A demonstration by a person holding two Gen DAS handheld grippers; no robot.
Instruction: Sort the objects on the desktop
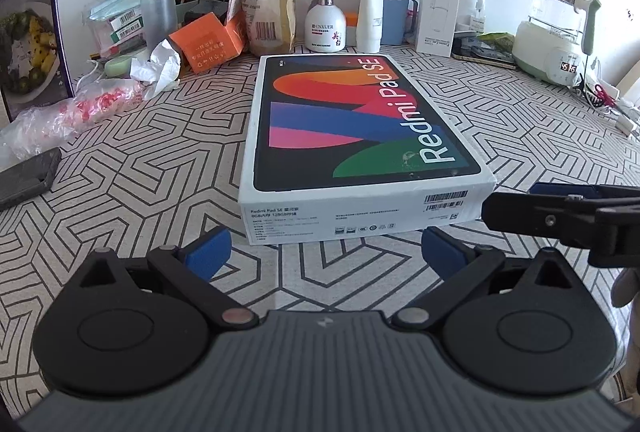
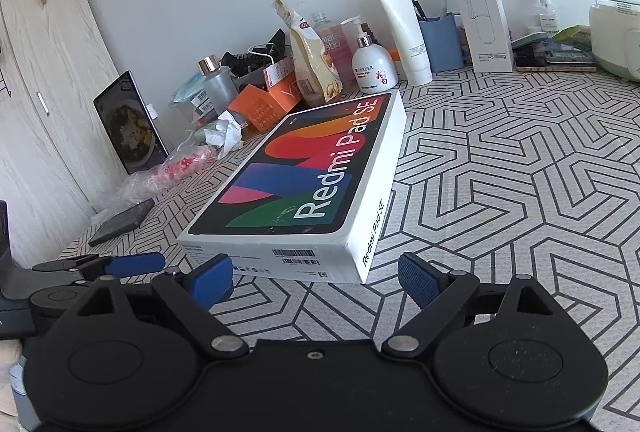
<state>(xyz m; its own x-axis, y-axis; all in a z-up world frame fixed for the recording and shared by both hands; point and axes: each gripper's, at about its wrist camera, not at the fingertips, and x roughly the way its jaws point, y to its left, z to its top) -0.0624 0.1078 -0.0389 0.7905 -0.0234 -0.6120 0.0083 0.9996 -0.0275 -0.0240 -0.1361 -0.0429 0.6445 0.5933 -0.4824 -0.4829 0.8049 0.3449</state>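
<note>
The flat white cardboard tablet box (image 1: pixel 366 148) with its colourful printed lid lies in the frame centre on the patterned tablecloth (image 1: pixel 132 168), while the left gripper (image 1: pixel 326 246) and right gripper (image 2: pixel 316 272), both spread apart and empty, flank its near edge, probably for a 2-sided lift.

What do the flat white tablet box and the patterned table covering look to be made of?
The flat white Redmi Pad SE tablet box looks like printed cardboard with a smooth, slightly glossy lid and crisp folded edges. The grey geometric-patterned table covering seems a matte printed cloth or vinyl; which one is unclear.
</note>
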